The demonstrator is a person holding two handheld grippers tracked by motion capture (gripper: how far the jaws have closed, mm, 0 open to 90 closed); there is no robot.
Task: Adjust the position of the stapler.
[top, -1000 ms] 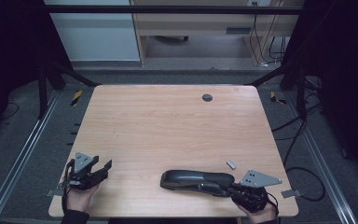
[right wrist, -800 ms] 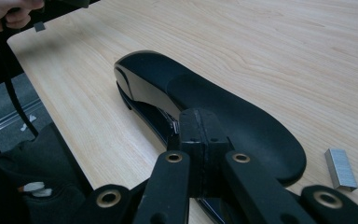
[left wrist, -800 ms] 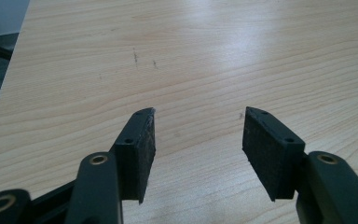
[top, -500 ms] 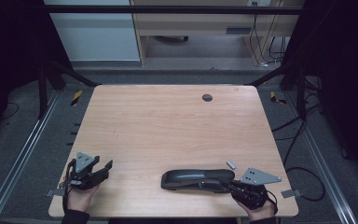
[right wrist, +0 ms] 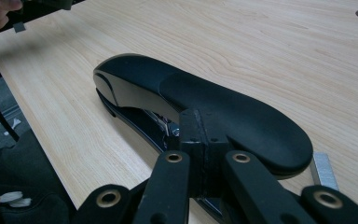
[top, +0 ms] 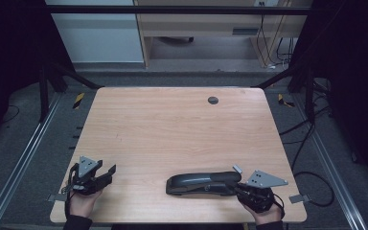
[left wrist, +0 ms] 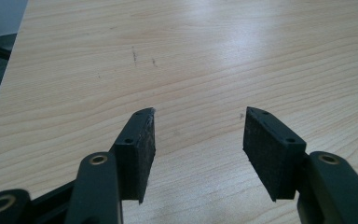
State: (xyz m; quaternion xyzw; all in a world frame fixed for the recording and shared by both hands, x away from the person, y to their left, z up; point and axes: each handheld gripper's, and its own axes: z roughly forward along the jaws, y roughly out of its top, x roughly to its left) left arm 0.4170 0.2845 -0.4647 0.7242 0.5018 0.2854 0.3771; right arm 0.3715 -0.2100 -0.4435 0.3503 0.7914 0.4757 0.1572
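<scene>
Nothing has moved since a second ago; both hands stay where they were. The wooden counter [top: 172, 129] has a small round dark cap [top: 213, 100] near its far edge, and grey floor lies around it. The black stapler [top: 202, 182] lies flat at the near right. The right hand-held gripper [top: 235, 187] is clenched tight, touching the stapler's right end. The left hand-held gripper [top: 109, 171], near left and well apart, is released, with nothing between its jaws. A small strip of staples [right wrist: 324, 169] lies just beside the stapler.

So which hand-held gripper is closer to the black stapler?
The right hand-held gripper. Its jaws are shut right at the near end of the black stapler. The left hand-held gripper stands open over bare table, well off to the stapler's left.
</scene>
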